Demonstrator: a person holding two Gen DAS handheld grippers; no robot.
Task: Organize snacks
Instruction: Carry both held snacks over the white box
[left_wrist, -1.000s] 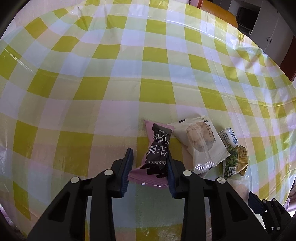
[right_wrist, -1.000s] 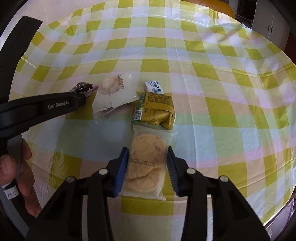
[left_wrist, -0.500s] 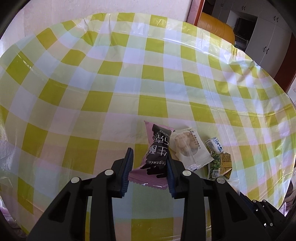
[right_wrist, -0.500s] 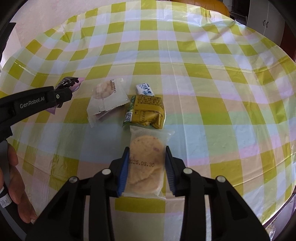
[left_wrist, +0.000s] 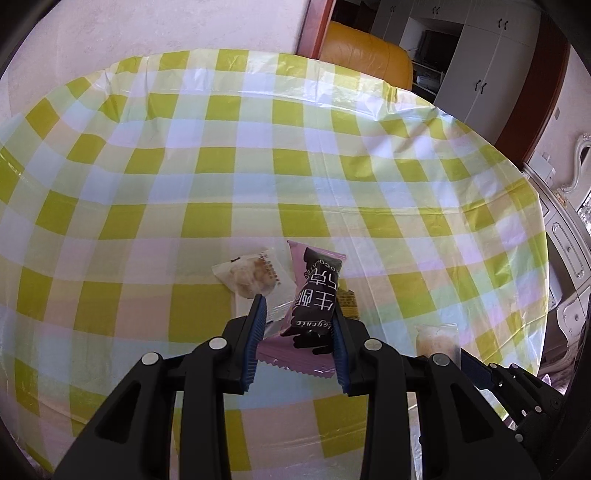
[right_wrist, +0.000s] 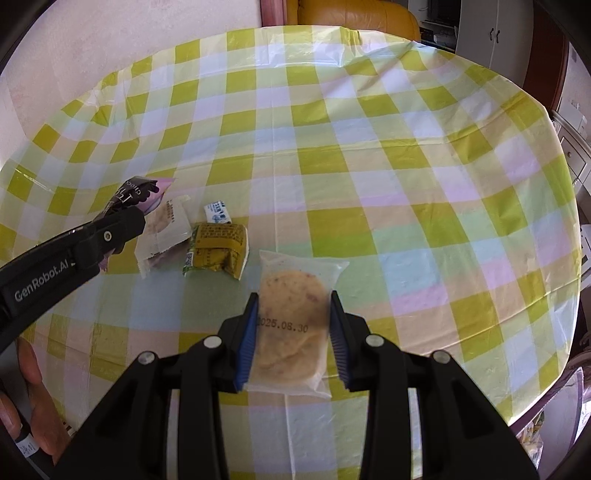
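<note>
The left tongs (left_wrist: 298, 332) were clenched on a pink and black chocolate packet (left_wrist: 314, 295), gripped across its lower half and held clear of the desk (left_wrist: 221, 184). The right tongs (right_wrist: 291, 332) were clenched on a clear packet of round crackers (right_wrist: 290, 325) stamped with a date, its top sticking out past the blue pads (right_wrist: 248, 343). Below the left tongs, a white packet with a round biscuit (left_wrist: 251, 277) lay flat on the yellow checked cloth. Seen from the right wrist, a yellow and green packet (right_wrist: 218, 247) lay just beside that white packet, with a small blue and white sachet (right_wrist: 218, 213) touching its far edge. An orange chair (left_wrist: 365, 61) stood behind the desk
</note>
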